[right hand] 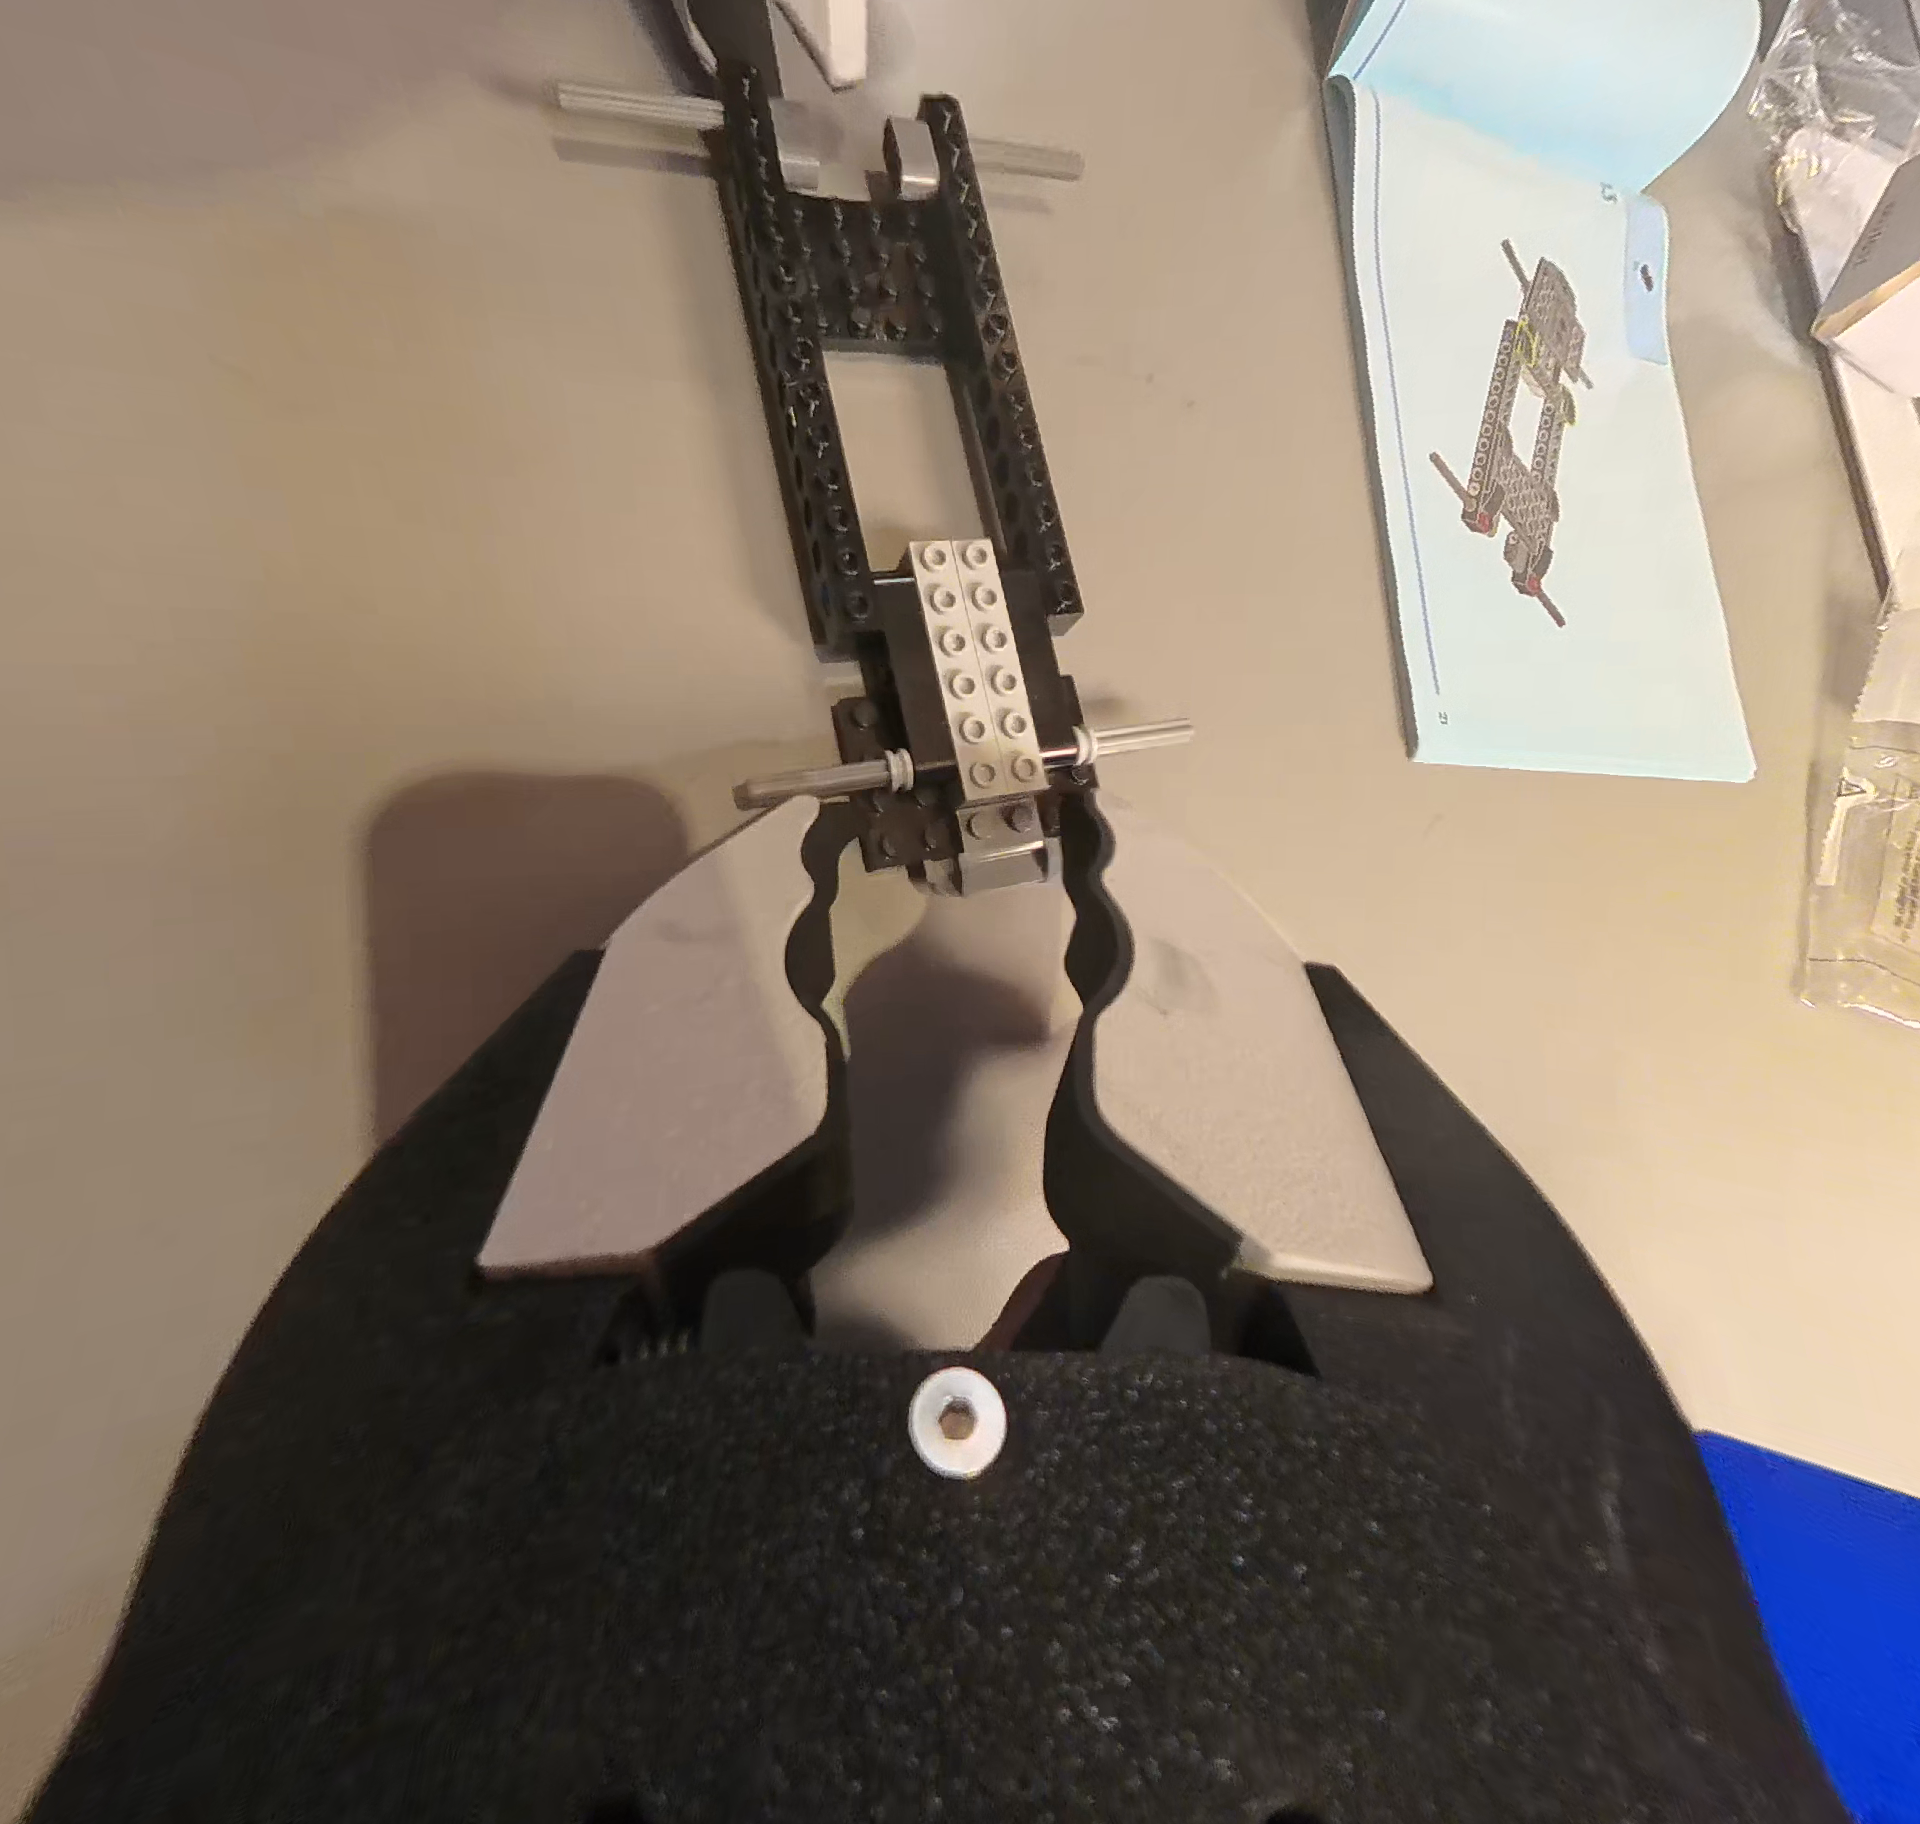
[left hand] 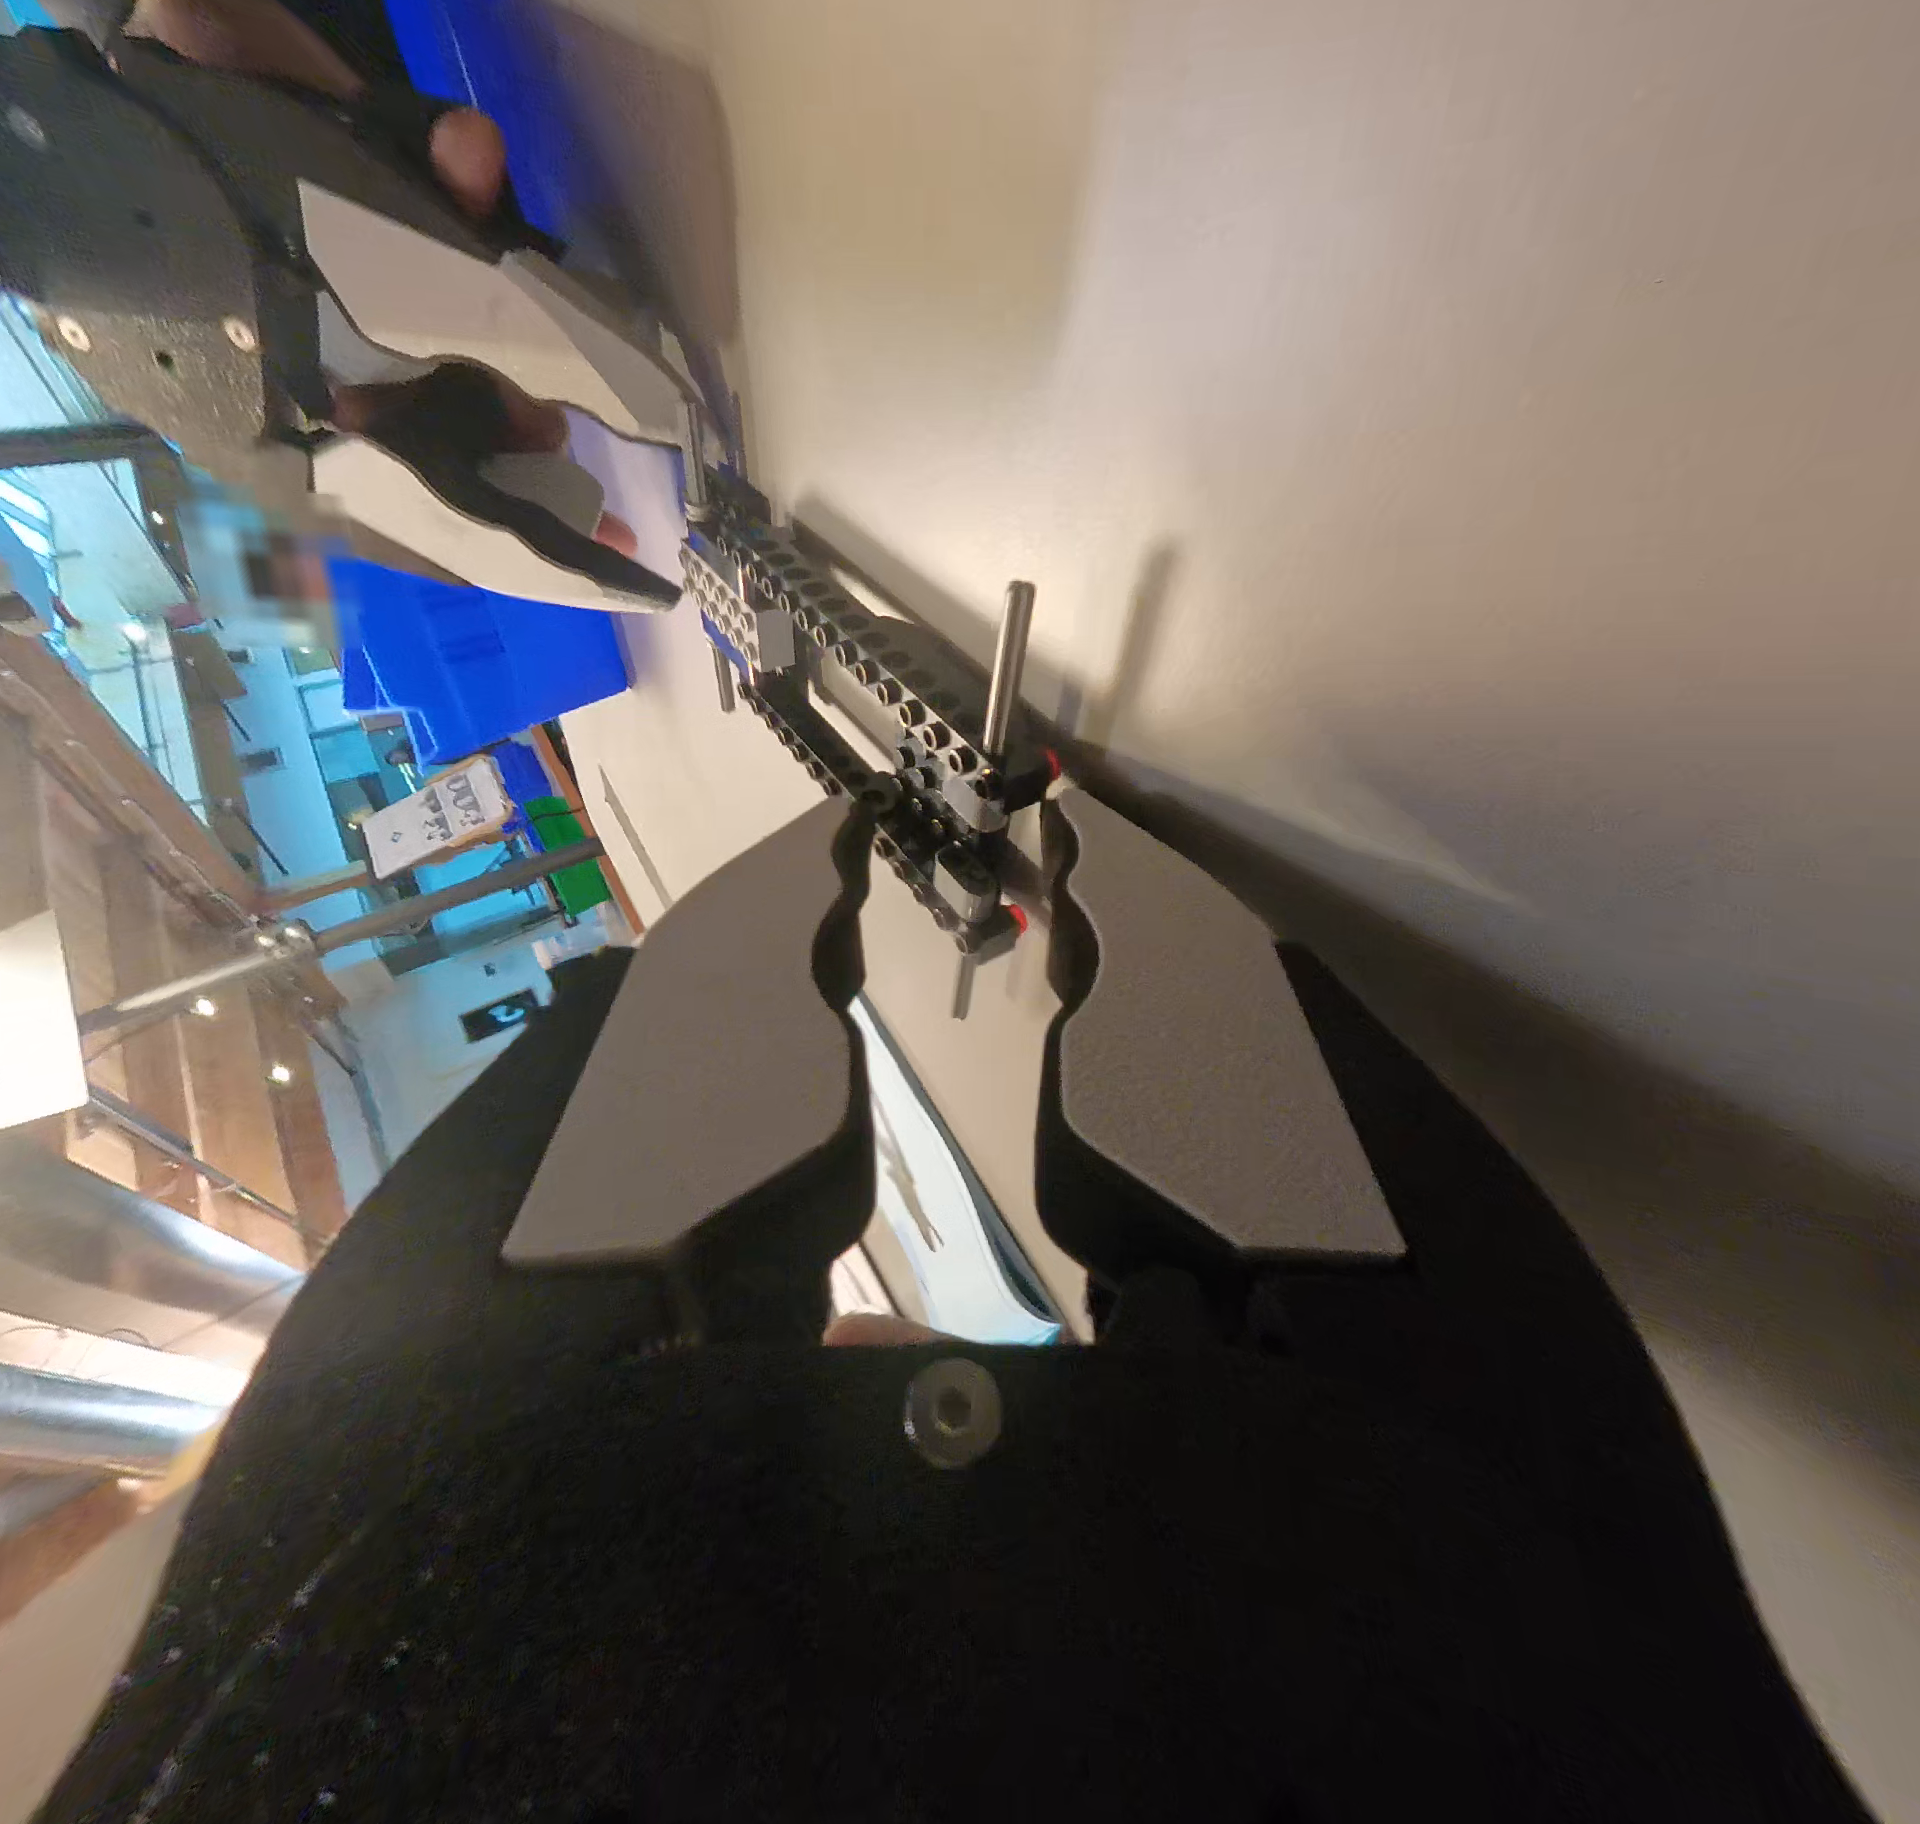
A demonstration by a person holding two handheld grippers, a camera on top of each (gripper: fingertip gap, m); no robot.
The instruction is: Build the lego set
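Item: black brick chassis [right hand: 894, 403], flat on the table [right hand: 312, 424].

Near end: right gripper [right hand: 951, 818], part open, both pads pressing the chassis's nose, apparently steadying it.

Far end: left gripper [left hand: 954, 818], part open, clamps the axle block.

Beside the chassis: open instruction booklet [right hand: 1558, 486], likely for reference.

Beige tabletop [right hand: 312, 424], matte, plain. On it: long black brick-built frame [right hand: 894, 340] lying flat, grey studded bricks on top at its near end, grey axles sticking out both sides at each end. Right of the frame, well apart: open light-blue instruction booklet [right hand: 1558, 527], flat, upper page curled over. At the right edge: clear plastic bags [right hand: 1860, 839] and a small white box [right hand: 1881, 320]. Blue bin [right hand: 1829, 1618] at the near right corner; whether it sits on the table cannot be told
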